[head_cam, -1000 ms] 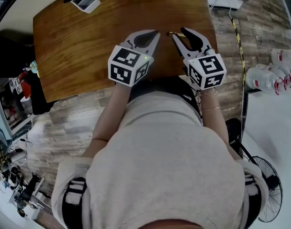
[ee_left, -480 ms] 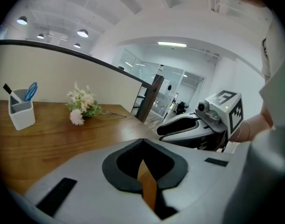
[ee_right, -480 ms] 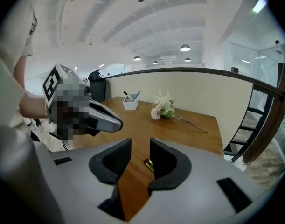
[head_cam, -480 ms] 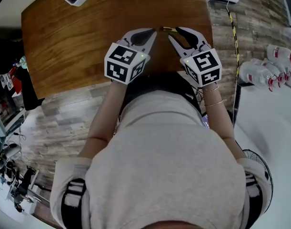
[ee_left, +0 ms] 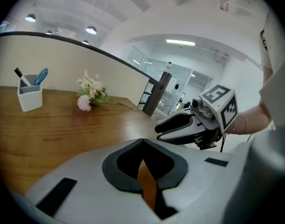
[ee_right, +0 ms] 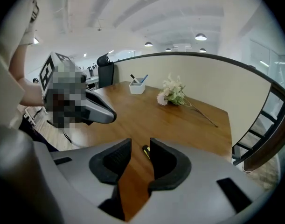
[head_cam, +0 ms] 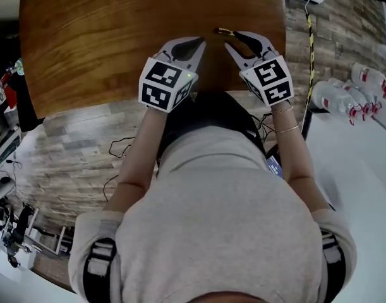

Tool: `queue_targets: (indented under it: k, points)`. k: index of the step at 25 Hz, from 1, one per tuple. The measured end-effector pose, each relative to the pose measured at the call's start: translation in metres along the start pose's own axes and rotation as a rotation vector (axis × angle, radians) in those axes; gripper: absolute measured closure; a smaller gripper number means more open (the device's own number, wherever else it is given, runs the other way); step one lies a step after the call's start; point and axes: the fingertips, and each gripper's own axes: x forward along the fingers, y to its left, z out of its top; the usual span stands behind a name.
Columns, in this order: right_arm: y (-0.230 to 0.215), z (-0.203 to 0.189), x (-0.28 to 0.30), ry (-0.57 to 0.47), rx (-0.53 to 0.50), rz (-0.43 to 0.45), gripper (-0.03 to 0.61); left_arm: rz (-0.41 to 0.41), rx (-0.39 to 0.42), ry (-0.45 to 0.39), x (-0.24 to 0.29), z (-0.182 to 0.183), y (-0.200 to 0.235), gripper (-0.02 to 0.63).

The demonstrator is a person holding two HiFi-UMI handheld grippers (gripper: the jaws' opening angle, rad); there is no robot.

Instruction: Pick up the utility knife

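The utility knife (head_cam: 224, 31), small, yellow and black, lies on the wooden table (head_cam: 104, 43) near its right front corner. In the head view my right gripper (head_cam: 231, 40) hovers just short of the knife, jaws open and empty. Along its jaws in the right gripper view, the knife (ee_right: 145, 151) shows through the gap of the right gripper (ee_right: 140, 144), ahead of the pads and untouched. My left gripper (head_cam: 198, 41) hangs beside it to the left, shut on nothing. In the left gripper view the left gripper (ee_left: 142, 142) has its tips together, with the right gripper (ee_left: 179, 125) to its right.
A white pen holder (ee_left: 29, 93) and a small bunch of flowers (ee_left: 89, 98) stand at the table's far side. Water bottles (head_cam: 354, 96) lie on the floor to the right. The table's front edge runs just under both grippers, close to the person's body.
Both grippers have sunk toward the table. The right gripper's tips have come closer to the knife. The left gripper stays shut, the right stays open.
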Motion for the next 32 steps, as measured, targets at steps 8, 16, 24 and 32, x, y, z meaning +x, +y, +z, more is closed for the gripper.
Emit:
queue_targets:
  k: [8, 16, 24, 32]
  points:
    - [-0.011, -0.022, 0.029, 0.068, -0.034, 0.039, 0.445, 0.061, -0.05, -0.003, 0.009, -0.017, 0.026, 0.603]
    - [-0.018, -0.032, 0.051, 0.124, -0.133, 0.062, 0.448, 0.075, -0.072, 0.001, 0.02, -0.026, 0.026, 0.603]
    - [-0.019, -0.046, 0.067, 0.191, -0.19, 0.096, 0.46, 0.091, -0.098, 0.002, 0.019, -0.033, 0.035, 0.603]
    - [-0.018, -0.046, 0.064, 0.17, -0.192, 0.093, 0.488, 0.102, -0.104, 0.009, 0.019, -0.036, 0.036, 0.603]
